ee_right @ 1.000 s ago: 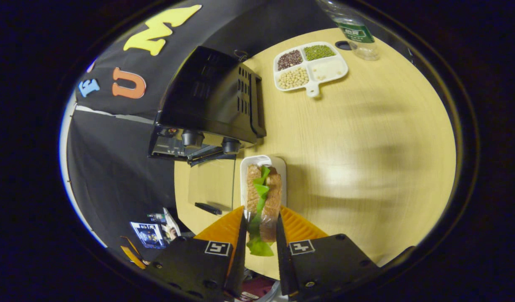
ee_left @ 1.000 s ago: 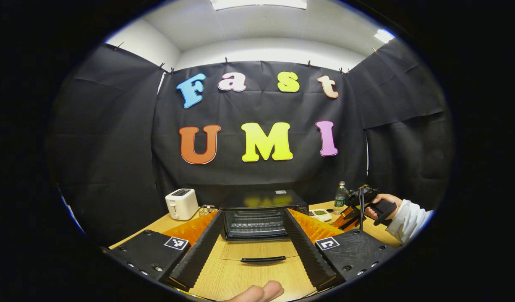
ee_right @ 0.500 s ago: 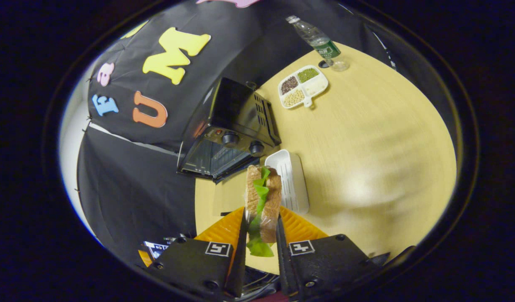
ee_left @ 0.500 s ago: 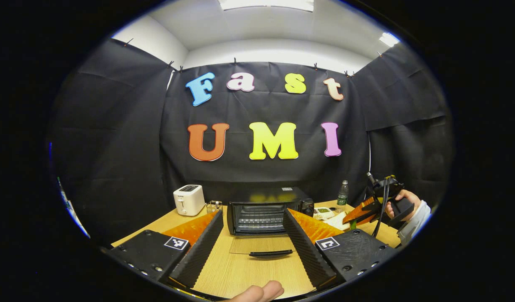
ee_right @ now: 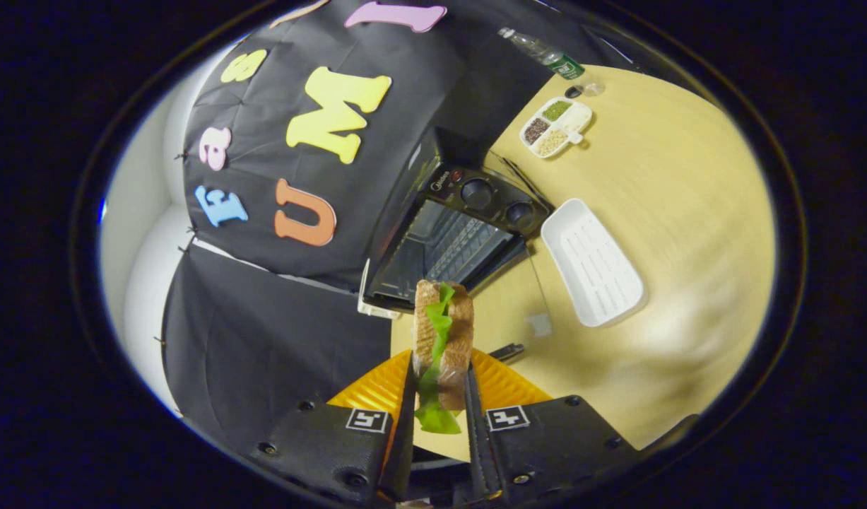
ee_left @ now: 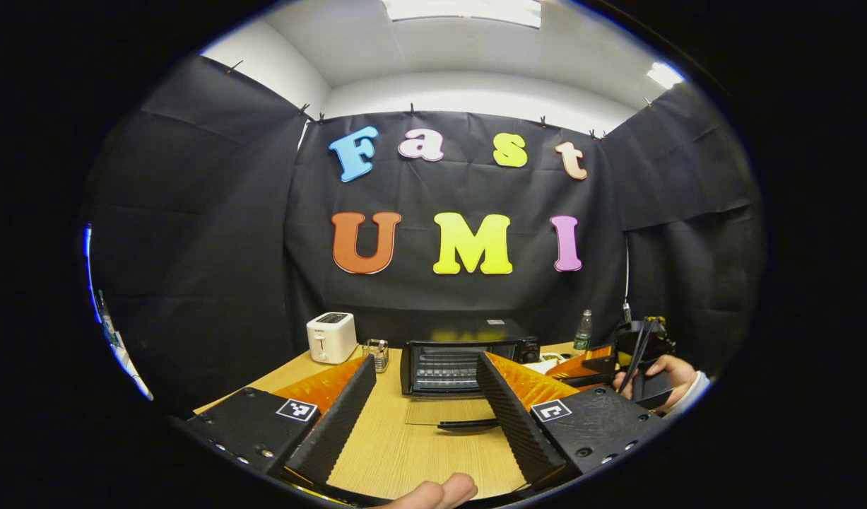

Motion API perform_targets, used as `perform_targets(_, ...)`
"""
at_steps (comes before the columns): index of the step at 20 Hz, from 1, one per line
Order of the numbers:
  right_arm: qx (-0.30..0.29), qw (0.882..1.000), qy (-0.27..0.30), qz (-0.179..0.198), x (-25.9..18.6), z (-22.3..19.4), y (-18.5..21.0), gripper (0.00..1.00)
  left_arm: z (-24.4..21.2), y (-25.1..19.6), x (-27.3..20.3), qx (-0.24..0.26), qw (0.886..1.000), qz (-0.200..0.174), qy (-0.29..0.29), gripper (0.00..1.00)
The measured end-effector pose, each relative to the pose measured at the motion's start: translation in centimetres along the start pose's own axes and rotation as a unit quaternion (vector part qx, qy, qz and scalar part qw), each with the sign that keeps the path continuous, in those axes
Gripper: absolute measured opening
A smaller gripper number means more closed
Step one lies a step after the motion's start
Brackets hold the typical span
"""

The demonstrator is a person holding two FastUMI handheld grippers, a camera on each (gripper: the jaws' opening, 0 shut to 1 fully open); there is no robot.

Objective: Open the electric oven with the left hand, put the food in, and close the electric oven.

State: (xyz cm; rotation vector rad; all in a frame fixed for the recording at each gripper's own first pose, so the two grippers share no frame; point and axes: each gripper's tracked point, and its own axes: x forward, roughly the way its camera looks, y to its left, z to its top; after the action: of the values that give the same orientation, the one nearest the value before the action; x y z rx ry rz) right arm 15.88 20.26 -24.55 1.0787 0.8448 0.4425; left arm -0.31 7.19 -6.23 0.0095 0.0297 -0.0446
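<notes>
Fingers (ee_left: 348, 417) of the left gripper (ee_left: 422, 403) spread wide, gripping nothing, above the counter (ee_left: 391, 452); electric oven (ee_left: 461, 364) ahead, door (ee_left: 444, 413) folded down.

Right gripper view: right gripper (ee_right: 440, 417) clamped on sandwich (ee_right: 441, 339), raised before the open oven; empty white tray (ee_right: 592, 261) beside.

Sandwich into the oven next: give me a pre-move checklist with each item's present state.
1. Oven door open: ok, the glass door lies flat on the table.
2. Sandwich held: ok, the right gripper is shut on it.
3. Rack free of other items: ok as far as the left gripper view shows.
4. Left gripper out of the way: ok, open and back from the door handle.
5. Tray clear of the path: ok, it lies beside the oven, empty.
6. Sandwich fits the opening: cannot tell.
</notes>
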Motion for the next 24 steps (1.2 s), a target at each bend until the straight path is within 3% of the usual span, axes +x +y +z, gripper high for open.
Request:
perform_targets(4,0.001,0.996,-0.085,0.008,6.0,0.0,0.9,0.36,-0.9,1.3,0.0,0.002,1.0,0.006,0.003,0.94)
perform_targets(7,0.039,0.991,-0.126,0.008,11.4,0.5,0.8,0.33,-1.7,2.5,0.3,0.003,1.0,0.014,0.012,0.94)
perform_targets(10,0.061,0.985,-0.162,0.008,16.4,2.2,0.6,0.36,-2.5,3.2,0.9,-0.002,1.0,0.01,0.024,0.94)
perform_targets(13,0.07,0.975,-0.209,0.0,20.3,4.5,0.1,0.33,-2.6,4.0,1.6,-0.013,0.999,0.002,0.03,0.94)
perform_targets(16,0.05,0.969,-0.24,-0.014,23.2,6.6,-0.2,0.33,-2.8,4.8,2.1,-0.013,0.999,0.007,0.03,0.94)
perform_targets(20,0.02,0.966,-0.255,-0.036,25.3,8.2,-0.6,0.33,-4.0,3.7,2.9,-0.025,0.998,-0.023,0.046,0.93)
perform_targets(24,-0.008,0.962,-0.267,-0.055,26.4,9.0,-1.3,0.33,-4.7,3.8,3.4,-0.043,0.997,-0.028,0.052,0.93)
